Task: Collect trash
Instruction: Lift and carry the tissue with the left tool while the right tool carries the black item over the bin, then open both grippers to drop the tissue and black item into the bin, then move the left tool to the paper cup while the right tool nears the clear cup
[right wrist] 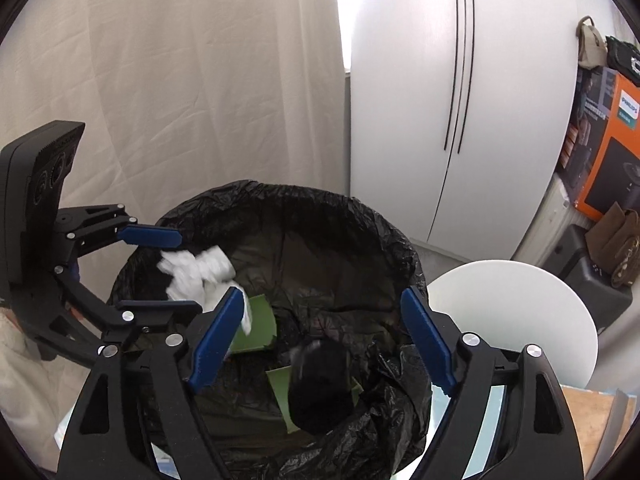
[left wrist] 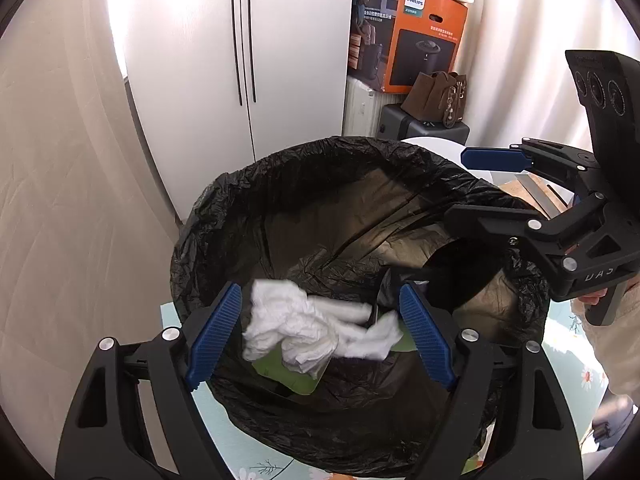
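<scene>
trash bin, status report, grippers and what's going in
Left gripper open over the bin, white tissue wad loose between its pads. Right gripper open, dark item below it inside the liner. Nothing blocking.

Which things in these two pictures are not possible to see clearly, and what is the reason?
- White tissue: motion-blurred in both wrist views; touching the left gripper unclear.
- Dark object in the trash bag: right wrist view, blurred, unidentifiable.
- Green paper: partly covered by tissue and finger.
- Bin under bag: hidden.
</scene>
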